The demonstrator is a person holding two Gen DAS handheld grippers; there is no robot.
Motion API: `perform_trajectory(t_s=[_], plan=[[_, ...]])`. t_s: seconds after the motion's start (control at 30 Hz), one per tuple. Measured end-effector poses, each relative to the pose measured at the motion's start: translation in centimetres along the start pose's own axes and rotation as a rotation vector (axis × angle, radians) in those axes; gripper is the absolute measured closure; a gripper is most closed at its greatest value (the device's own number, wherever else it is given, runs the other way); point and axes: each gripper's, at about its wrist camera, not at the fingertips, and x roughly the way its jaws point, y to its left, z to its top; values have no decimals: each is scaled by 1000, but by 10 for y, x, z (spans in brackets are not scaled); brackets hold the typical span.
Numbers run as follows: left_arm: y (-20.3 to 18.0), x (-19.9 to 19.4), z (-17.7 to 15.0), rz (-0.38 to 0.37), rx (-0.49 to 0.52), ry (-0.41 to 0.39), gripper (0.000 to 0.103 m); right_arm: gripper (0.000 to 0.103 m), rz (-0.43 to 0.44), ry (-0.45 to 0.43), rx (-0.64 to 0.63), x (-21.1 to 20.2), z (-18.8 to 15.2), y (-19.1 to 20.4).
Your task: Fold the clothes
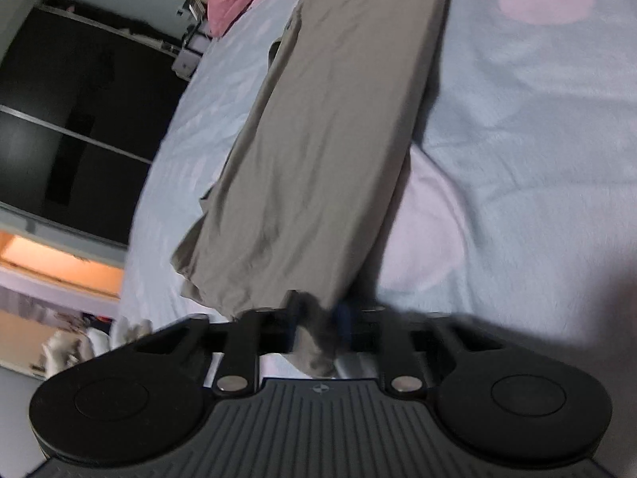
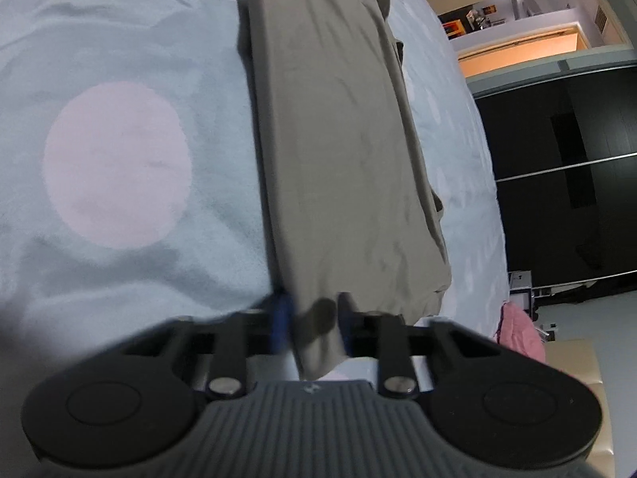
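trousers (image 1: 330, 139) stretch lengthwise between both grippers – left gripper (image 1: 316, 318) and right gripper (image 2: 314, 316) each clamp one end, above the bedspread (image 1: 517, 139).

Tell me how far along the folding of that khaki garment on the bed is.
Done: the long khaki cloth garment lies as a narrow strip on the pale blue bedspread. In hand: left hand-held gripper and right hand-held gripper each pinch an end. Left: folding it shorter.

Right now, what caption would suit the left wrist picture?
Left gripper pinches one end of a folded beige garment stretched across a pale blue bedspread.
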Motion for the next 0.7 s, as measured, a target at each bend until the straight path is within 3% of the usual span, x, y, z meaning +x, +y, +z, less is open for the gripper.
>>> perform_trajectory(t_s=[0.2,0.4,0.53,0.7], plan=[[32,-17,4,-29,-89,-13,102,100,15,0,158,-12,2,-38],[57,-57,3,-70,-85,-30,102,100,94,-15,246,-49,7,-72],[59,-88,-7,-155,-83,-29,102,100,168,-31,262,-81,2,-82],[46,-126,-28,-298,-113,-19,102,100,289,-34,239,-116,0,-61]])
